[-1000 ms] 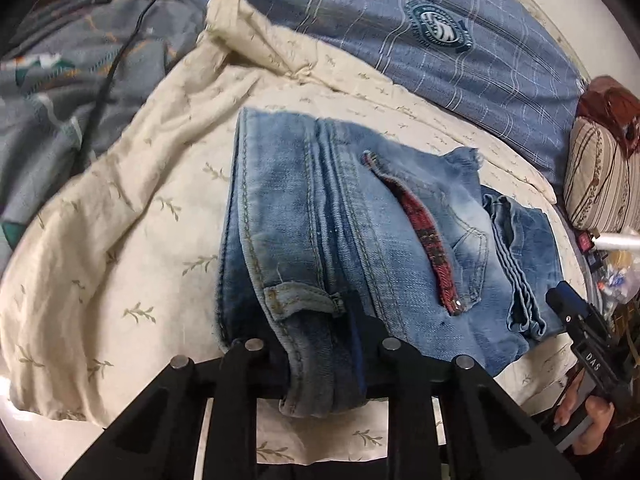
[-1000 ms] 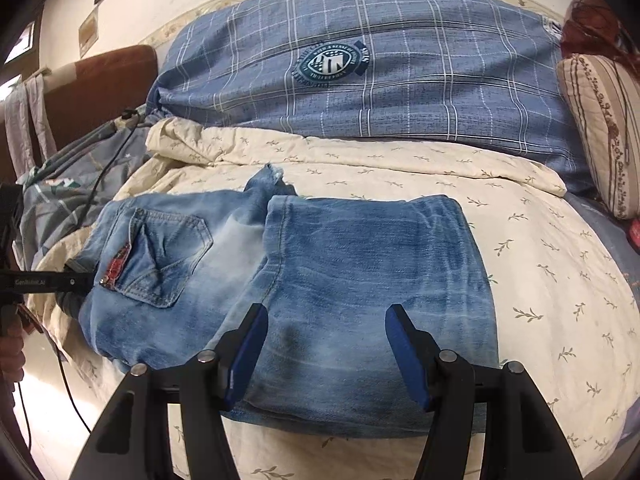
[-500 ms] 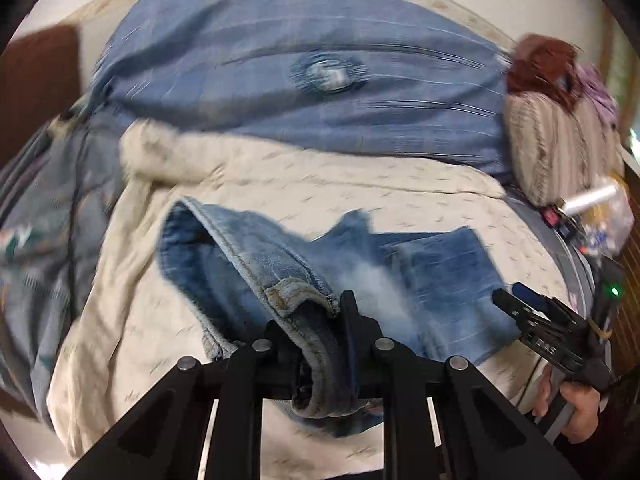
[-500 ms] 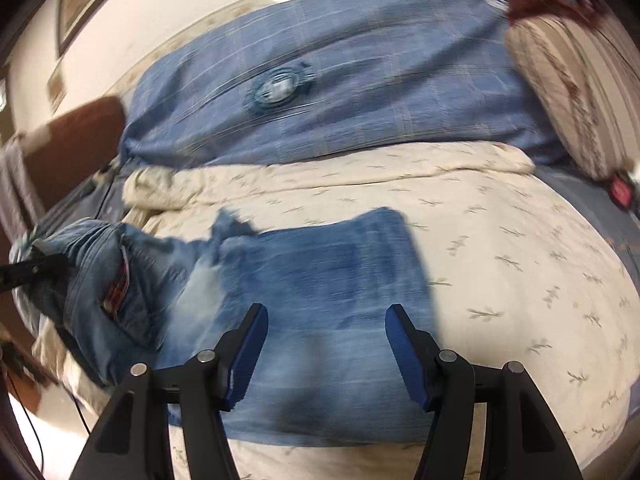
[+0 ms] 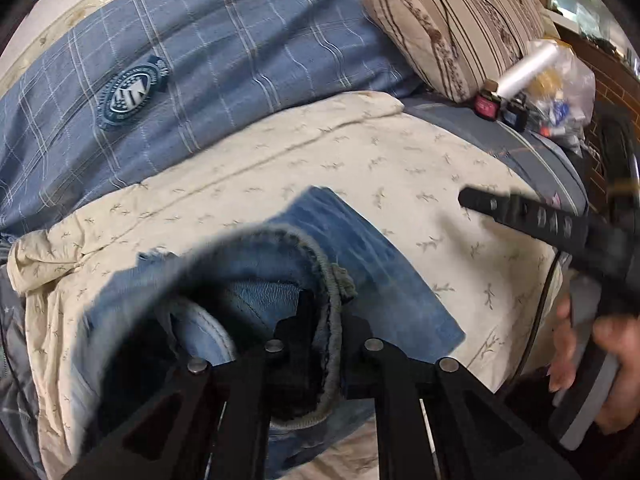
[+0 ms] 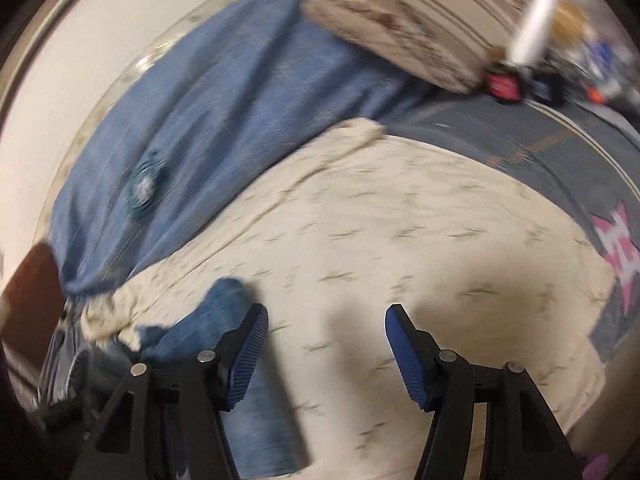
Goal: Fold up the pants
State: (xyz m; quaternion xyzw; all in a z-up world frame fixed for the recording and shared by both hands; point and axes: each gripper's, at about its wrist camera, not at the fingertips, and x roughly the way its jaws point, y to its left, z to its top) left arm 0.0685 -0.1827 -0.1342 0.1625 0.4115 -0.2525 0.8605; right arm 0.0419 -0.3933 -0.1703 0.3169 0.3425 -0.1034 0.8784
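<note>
The left claw (image 5: 324,336) is clamped tight on the waistband of the jeans (image 5: 392,280), holding that end lifted and curled over the rest of the denim, which lies on the cream leaf-print sheet (image 5: 400,168) of the bed. The right claw (image 6: 326,344) is spread wide and grips nothing; it hangs over bare sheet just to the right of the jeans' edge, and shows in the left view as a dark blurred bar. The step in hand looks like carrying the waistband end across to lay it on the leg end. To do it well, keep the lifted end level so the layers underneath do not drag, bring it down with its edges matched to the lower layer, and let go only once the fabric lies flat; the free claw could pin or smooth the lower layer while this happens. Around the work sit a blue plaid pillow (image 5: 200,60) with a round badge, a striped cushion (image 5: 452,20), and beside it a clear plastic bag (image 5: 560,80) and a white roll (image 5: 528,68) with small dark items. All of these lie well apart from the jeans, so nothing blocks the fold; the rumpled sheet edge on the left could catch the denim.
</note>
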